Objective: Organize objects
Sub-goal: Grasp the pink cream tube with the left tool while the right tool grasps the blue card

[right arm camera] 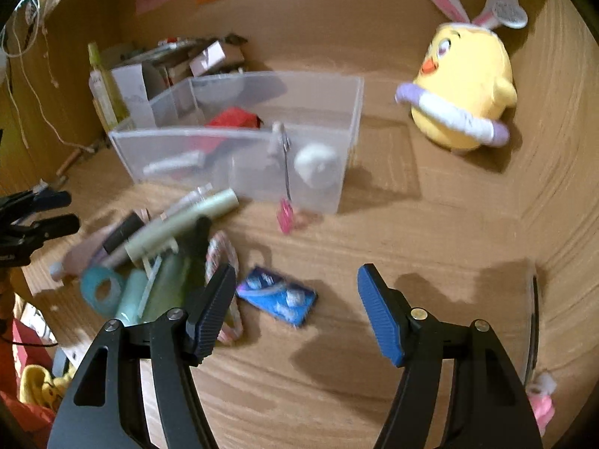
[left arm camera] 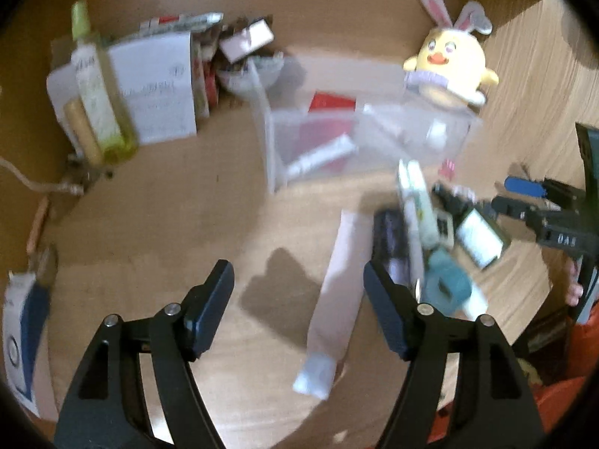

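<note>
A clear plastic bin (right arm camera: 239,157) stands on the wooden desk and holds a red packet (right arm camera: 232,118), a white tube and a white ball (right arm camera: 316,164); it also shows in the left wrist view (left arm camera: 359,138). My left gripper (left arm camera: 299,284) is open and empty above a pale tube (left arm camera: 337,299) that lies on the desk. My right gripper (right arm camera: 295,284) is open and empty above a blue packet (right arm camera: 279,297). A pile of tubes, a teal tape roll (right arm camera: 101,290) and small items lies left of it. The right gripper also shows in the left wrist view (left arm camera: 520,196).
A yellow plush chick with rabbit ears (right arm camera: 462,86) sits at the back right. A green bottle (left arm camera: 97,86), a white box (left arm camera: 157,86) and packets stand at the back left. A pink clip (right arm camera: 286,217) lies before the bin. Cardboard walls enclose the desk.
</note>
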The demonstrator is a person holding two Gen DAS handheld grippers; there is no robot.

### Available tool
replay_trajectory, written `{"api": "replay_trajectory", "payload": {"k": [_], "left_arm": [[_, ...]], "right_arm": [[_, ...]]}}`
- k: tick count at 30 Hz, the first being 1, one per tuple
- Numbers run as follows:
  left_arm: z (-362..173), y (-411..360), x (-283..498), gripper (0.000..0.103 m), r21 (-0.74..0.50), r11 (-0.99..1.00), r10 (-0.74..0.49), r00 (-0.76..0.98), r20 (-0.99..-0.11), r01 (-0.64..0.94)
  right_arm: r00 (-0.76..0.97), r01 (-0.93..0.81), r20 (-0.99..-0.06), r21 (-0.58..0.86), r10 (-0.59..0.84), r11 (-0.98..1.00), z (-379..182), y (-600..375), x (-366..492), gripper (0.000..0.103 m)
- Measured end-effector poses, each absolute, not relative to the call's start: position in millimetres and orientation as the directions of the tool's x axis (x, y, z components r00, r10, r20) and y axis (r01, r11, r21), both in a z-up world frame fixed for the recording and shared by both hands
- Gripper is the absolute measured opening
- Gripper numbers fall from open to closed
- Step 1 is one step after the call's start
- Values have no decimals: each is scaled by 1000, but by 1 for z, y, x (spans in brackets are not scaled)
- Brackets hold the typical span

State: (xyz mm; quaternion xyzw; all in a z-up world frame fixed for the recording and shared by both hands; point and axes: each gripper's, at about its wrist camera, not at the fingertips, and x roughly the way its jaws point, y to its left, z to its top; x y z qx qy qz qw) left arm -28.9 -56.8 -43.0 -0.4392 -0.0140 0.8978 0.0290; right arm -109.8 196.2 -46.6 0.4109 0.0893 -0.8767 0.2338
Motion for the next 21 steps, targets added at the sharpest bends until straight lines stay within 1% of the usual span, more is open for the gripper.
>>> {"api": "replay_trajectory", "payload": {"k": [5,10,12,13,14,16,17,18,19,21], "left_arm": [[-61,-51,-12,71,-33,-998,54,-582,-812,-47],[-69,-46,-2,71,-2,-999,21,-602,-798,-32],[-68,-44,-3,62,-6,-999,26,-615,-788,-35],[-68,-43,-3,60,-1,-999,23,-621,-784,-36],[-68,-42,-4,54,-4,-999,28,-625,-780,-39],[-68,-42,-7,48,-3,-999,25,-633,-774,-36],[-68,-42,-8,44,-2,-1000,22,-640,-768,-31],[-68,-43,-9,38,-4,-1000,20,-643,-765,-26],[-68,-44,-10,35,-4,-1000,16,-647,-762,-21],[-68,-45,-10,27,-4,-1000,8,-653,-757,-7]], "right_arm": [[-533,482,-781,37,-327,-875,-56,198,-109,64],[-521,508,-793,10,-316,-861,-64,185,-112,64],[-514,515,-795,14,-321,-857,-65,182,-115,64],[-509,514,-798,20,-323,-858,-65,181,-117,64],[-505,510,-801,25,-323,-860,-66,180,-119,64],[-512,505,-797,23,-321,-863,-65,181,-118,57],[-514,503,-798,17,-315,-864,-66,181,-117,55],[-515,500,-799,13,-309,-866,-67,182,-117,51],[-528,493,-794,2,-301,-870,-67,182,-116,46],[-533,487,-792,0,-298,-873,-67,184,-115,44]]}}
